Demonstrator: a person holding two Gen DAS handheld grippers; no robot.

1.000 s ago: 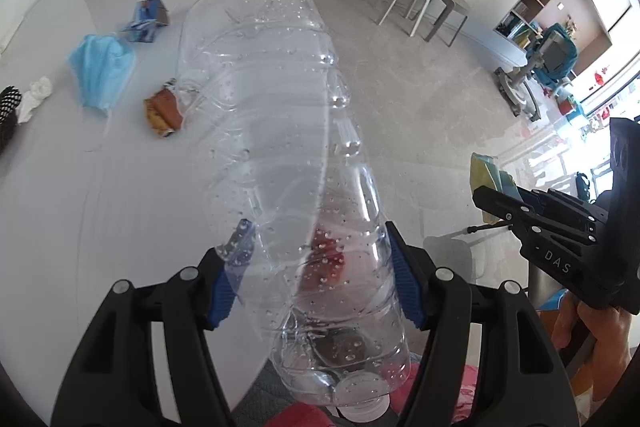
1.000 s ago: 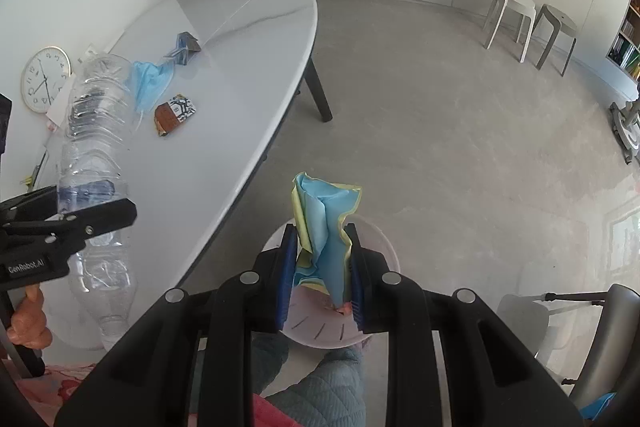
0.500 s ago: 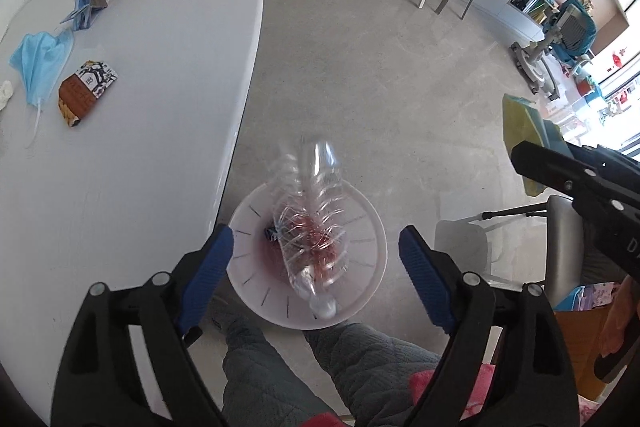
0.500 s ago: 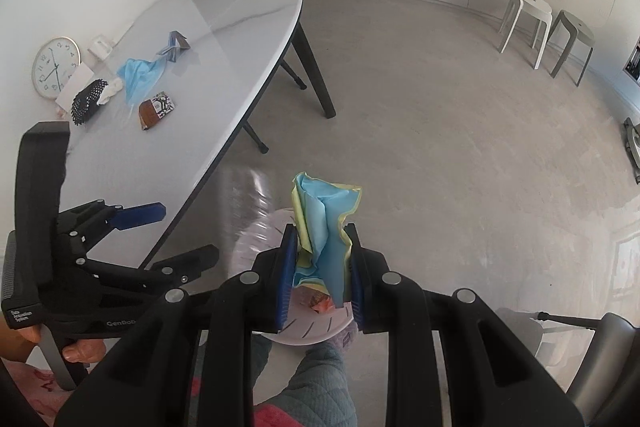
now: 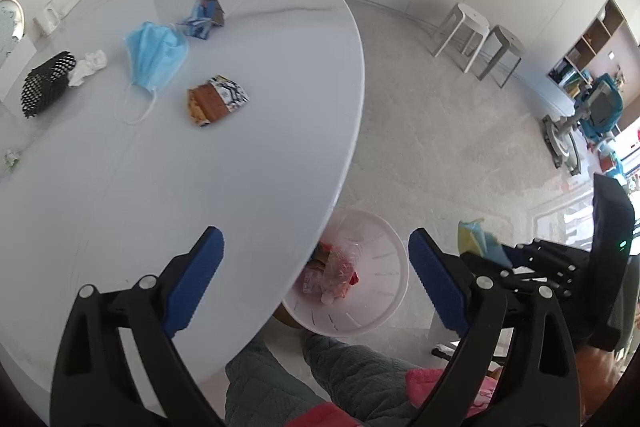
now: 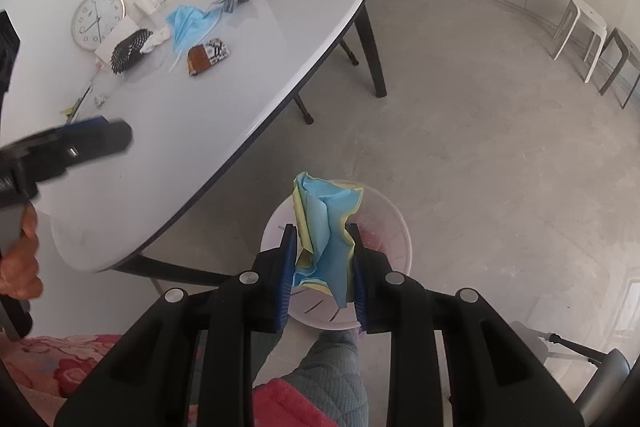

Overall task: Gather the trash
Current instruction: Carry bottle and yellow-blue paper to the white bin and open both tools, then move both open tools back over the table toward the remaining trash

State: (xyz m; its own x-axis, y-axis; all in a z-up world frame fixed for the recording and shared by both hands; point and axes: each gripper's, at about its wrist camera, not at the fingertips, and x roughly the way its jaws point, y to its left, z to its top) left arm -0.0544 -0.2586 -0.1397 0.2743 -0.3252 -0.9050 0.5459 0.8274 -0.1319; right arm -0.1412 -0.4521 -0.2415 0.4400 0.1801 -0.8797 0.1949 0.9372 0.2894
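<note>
My left gripper (image 5: pixel 316 263) is open and empty, above the white table's near edge (image 5: pixel 348 131). Below it a white bin (image 5: pixel 380 311) stands on the floor and holds the clear plastic bottle (image 5: pixel 340 267) among red trash. My right gripper (image 6: pixel 324 259) is shut on a crumpled blue and yellow paper (image 6: pixel 324 219), right above the bin (image 6: pixel 396 227). On the table lie a blue face mask (image 5: pixel 154 55), a brown snack wrapper (image 5: pixel 216 101), a blue carton (image 5: pixel 202 19), a black mesh piece (image 5: pixel 46 83) and a white tissue (image 5: pixel 90 65).
A wall clock (image 6: pixel 96 19) leans at the table's back. Two stools (image 5: pixel 476 39) stand by the cabinets. The person's legs (image 5: pixel 320 379) are below the bin. A small crumpled scrap (image 5: pixel 12 159) lies at the table's left edge.
My left gripper opened and dropped the clear bottle into the bin, then swung back left over the table. My right gripper kept its hold on the paper above the bin.
</note>
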